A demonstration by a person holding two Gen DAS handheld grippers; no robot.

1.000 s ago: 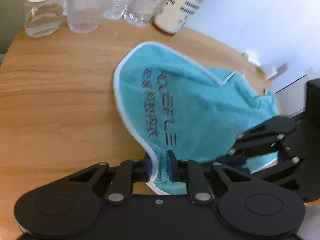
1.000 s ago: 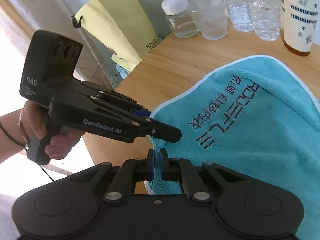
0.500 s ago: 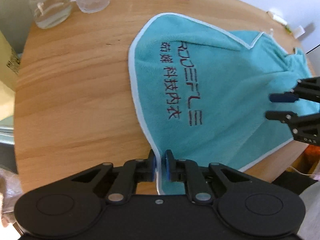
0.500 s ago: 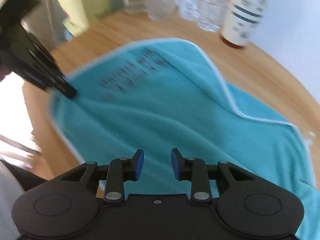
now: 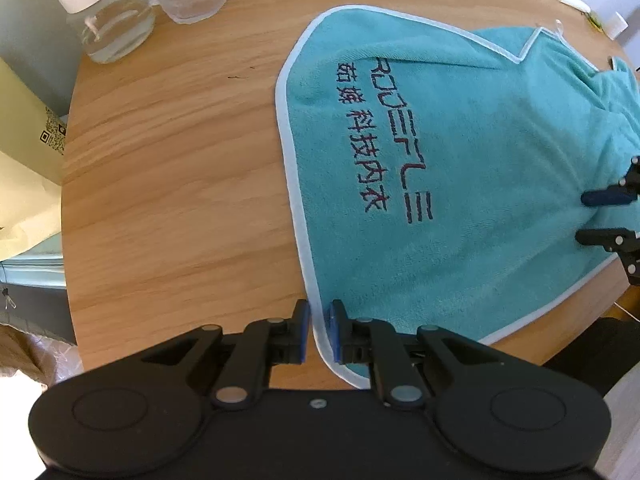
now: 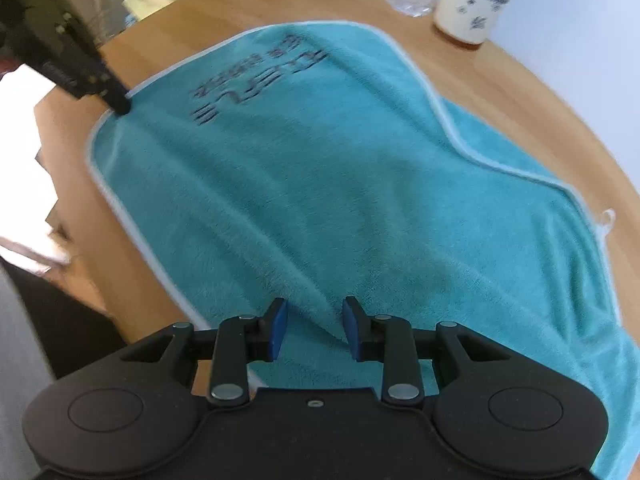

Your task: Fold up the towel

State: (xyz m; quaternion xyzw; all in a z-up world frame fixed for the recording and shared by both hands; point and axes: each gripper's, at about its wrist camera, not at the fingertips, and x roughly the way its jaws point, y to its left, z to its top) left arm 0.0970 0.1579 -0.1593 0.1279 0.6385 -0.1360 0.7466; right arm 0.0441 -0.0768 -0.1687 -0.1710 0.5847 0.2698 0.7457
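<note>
Spread out now: a second ago bunched between the two tools, the towel [image 5: 460, 168] now lying mostly flat on the desk [image 5: 180, 184], right hand-held gripper [image 6: 314, 326] swung away from the left one. Teal pile, pale piped hem, soft ridges running across the middle, one layer folded over another along a stepped edge at the far side, small hang loop at that side. Near corner drooping past the desk rim.

Left hand-held gripper [image 5: 320, 330] pointing straight down, blue pads clenched on the hem at the near left corner. Right hand-held gripper tipped steeply down over the opposite part of the cloth, jaws just been opening, standing apart with a raised fold between the pads, nothing pinched.

Dark embroidery on the towel: Latin-style block letters beside a row of Chinese characters, too stylised to read surely. QR code on a yellow envelope [image 5: 24, 168] off the desk's left edge. Lidded jar [image 5: 106, 16], glasses and a patterned bottle [image 6: 476, 0] at the far edge.
</note>
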